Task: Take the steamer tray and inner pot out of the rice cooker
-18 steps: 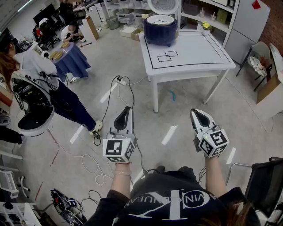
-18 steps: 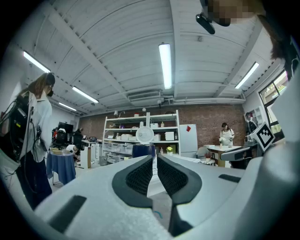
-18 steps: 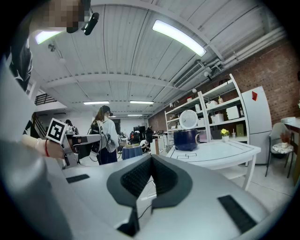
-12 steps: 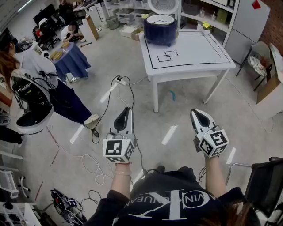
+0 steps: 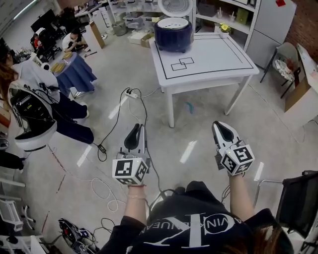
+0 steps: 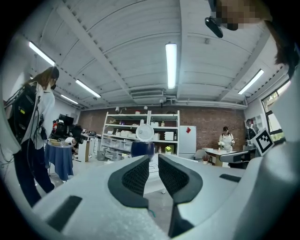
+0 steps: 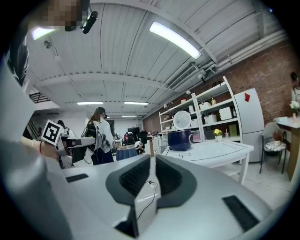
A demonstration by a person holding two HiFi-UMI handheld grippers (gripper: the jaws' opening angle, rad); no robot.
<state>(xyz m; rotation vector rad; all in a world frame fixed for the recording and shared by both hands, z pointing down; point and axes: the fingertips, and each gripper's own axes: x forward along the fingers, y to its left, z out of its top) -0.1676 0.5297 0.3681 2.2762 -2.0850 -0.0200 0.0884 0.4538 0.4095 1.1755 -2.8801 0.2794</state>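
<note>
Head view hides what gripper views show: left gripper [image 6: 153, 163] jaws barely parted, right gripper [image 7: 152, 161] jaws touching.

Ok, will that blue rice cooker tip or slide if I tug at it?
Probably not tip: the rice cooker looks squat and wide. It may slide on the smooth table, and its raised lid could make it back-heavy.
</note>
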